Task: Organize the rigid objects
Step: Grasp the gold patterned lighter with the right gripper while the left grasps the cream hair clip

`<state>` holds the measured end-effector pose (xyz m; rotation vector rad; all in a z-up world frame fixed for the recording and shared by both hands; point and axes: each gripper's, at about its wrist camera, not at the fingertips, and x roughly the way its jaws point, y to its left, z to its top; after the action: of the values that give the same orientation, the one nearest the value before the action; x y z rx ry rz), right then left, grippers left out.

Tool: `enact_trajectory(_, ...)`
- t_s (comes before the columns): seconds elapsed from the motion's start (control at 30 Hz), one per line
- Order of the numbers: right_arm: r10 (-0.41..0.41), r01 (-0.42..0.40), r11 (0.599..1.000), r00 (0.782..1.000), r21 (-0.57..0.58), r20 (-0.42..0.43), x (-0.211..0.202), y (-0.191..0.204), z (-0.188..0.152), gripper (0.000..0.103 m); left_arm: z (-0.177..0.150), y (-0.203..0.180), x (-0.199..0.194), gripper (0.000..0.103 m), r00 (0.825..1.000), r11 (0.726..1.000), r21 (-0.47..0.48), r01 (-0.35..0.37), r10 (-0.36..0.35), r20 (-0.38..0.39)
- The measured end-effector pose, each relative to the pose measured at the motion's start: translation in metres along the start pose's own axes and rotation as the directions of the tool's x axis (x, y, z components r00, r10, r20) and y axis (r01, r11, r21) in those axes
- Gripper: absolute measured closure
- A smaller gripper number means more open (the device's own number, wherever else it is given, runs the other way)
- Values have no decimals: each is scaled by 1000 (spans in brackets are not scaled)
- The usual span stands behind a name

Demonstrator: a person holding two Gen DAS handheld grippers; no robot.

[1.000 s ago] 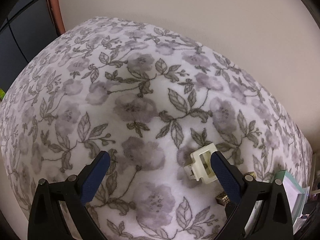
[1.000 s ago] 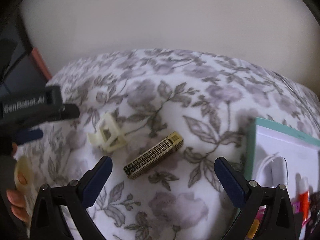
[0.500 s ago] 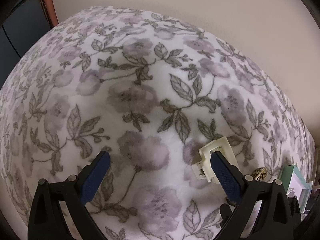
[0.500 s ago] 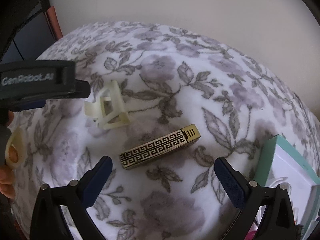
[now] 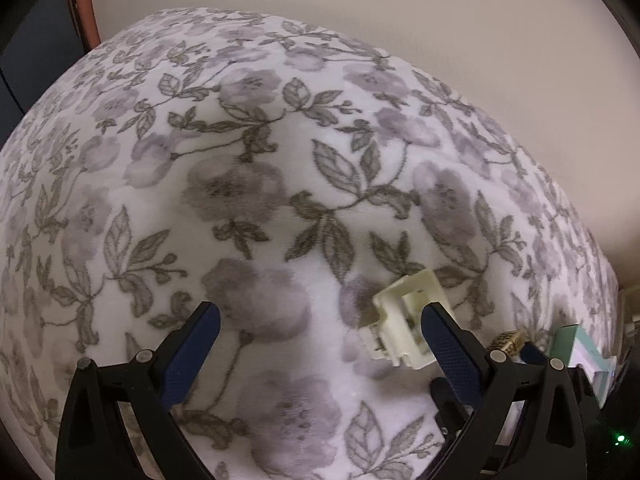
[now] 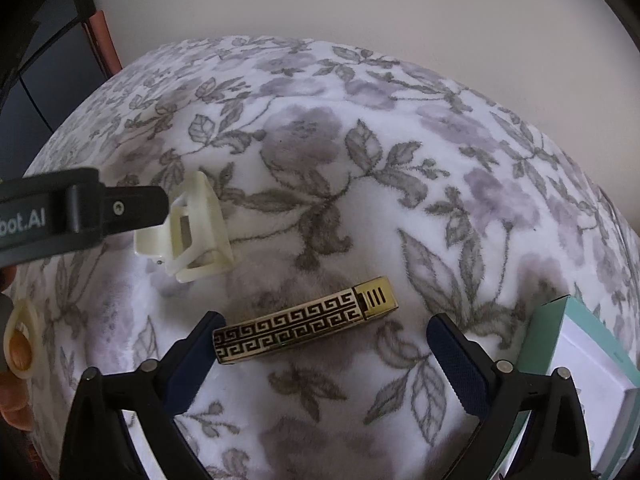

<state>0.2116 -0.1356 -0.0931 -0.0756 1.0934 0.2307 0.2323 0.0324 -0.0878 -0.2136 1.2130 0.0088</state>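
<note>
Both grippers sat low over the floral blanket (image 6: 400, 200), each pointing forward across it toward the beige wall (image 6: 360, 8).

Landmark: the gold lighter (image 6: 306, 322) with the black Greek-key pattern, lying flat on the blanket.

- Right gripper (image 6: 320, 344): fingers spread wide, holding nothing. The lighter lay crosswise between the two blue pads, its plain end at the tip of the left pad (image 6: 192, 360) — I couldn't tell whether they touched. The vented cap end pointed toward the right pad but stayed apart from it.
- Left gripper (image 5: 320, 338): fingers also wide, nothing held. In the right wrist view its black body (image 6: 80, 212) came in from the left edge, beyond and left of the lighter, roughly level with the blanket, tip against or just in front of the cream plastic clip (image 6: 192, 232).
- In the left wrist view that clip (image 5: 404, 320) sat just inside the right blue pad (image 5: 452, 348), partly hidden by it; contact unclear. Only a small bit of the lighter (image 5: 508, 342) showed past that finger.
- Teal-edged white box (image 6: 576, 356): right of the lighter, at the blanket's edge.
- A fingertip in a cream ring (image 6: 20, 340) showed at the far left edge — well left of the lighter.
</note>
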Motion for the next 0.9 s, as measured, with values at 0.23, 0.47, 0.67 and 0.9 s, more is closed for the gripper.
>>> enact_trajectory(0.23,-2,1,1000,1000,15,19,-3,-3,3,18,-3,-11,5,2,999,999,19,34,-34,-2)
enact_trajectory(0.47,1,-1,1000,1000,23,24,-4,-5,4,19,-5,-17,11,2,998,998,20,60,-60,6)
enact_trajectory(0.67,-3,2,999,1000,32,23,-5,-3,4,19,-8,-26,14,2,997,997,37,73,-74,24)
enact_trajectory(0.9,-4,3,999,1000,43,23,-5,-3,3,19,-10,-30,19,17,999,997,61,42,-44,26)
